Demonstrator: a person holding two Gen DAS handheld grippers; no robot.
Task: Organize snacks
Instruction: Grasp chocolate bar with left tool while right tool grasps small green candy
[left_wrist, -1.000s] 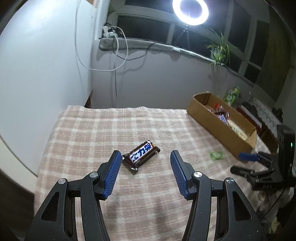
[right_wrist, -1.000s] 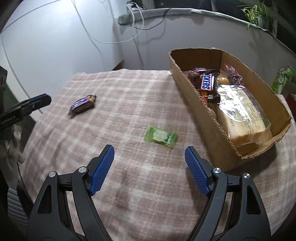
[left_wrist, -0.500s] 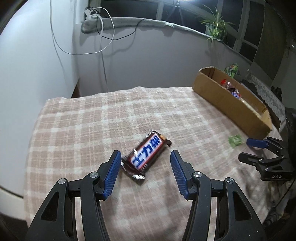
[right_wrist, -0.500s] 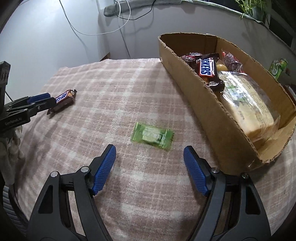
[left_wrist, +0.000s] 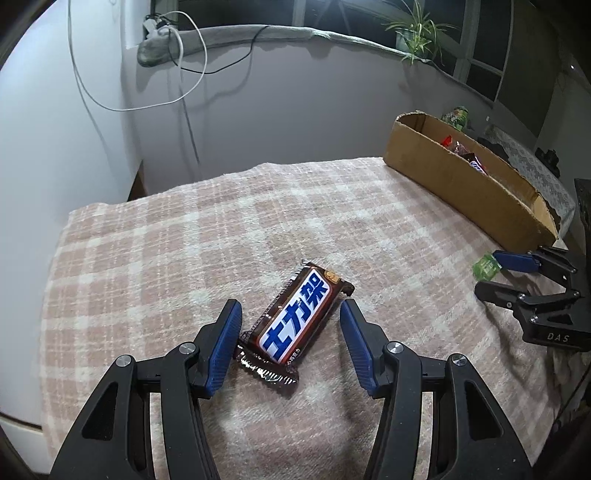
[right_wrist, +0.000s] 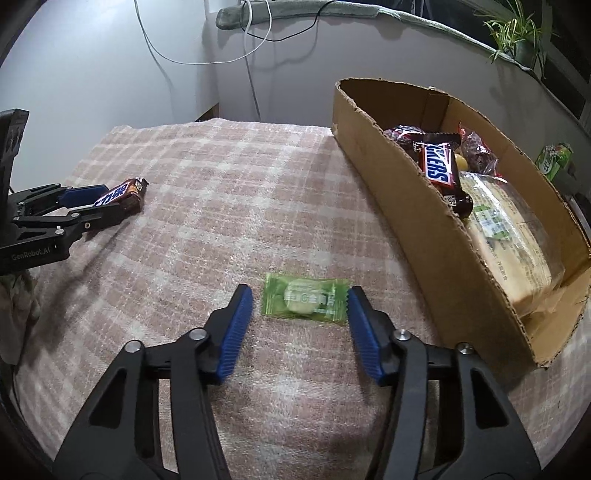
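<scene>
A brown chocolate bar (left_wrist: 297, 319) lies slantwise between the parted fingers of the left gripper (left_wrist: 290, 330), its crimped end touching the left pad, the right pad clear. A green candy (right_wrist: 306, 298) lies between the closing jaws of the right gripper (right_wrist: 300, 315), the right pad at its edge. Both rest on a pink plaid cloth (right_wrist: 229, 192) beside a cardboard box (right_wrist: 406, 206) of snacks, under a grey wall (left_wrist: 280, 96) with cables and a windowsill plant (left_wrist: 415, 31).

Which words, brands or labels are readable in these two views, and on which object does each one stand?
"士力架": chocolate bar between the left gripper's fingers.
"SNICKERS" (partly hidden): bar in the cardboard box.
"GenRobot.AI": left gripper body.
"DAS": right gripper body.
Green candy and bread bag: print too small to read.
</scene>
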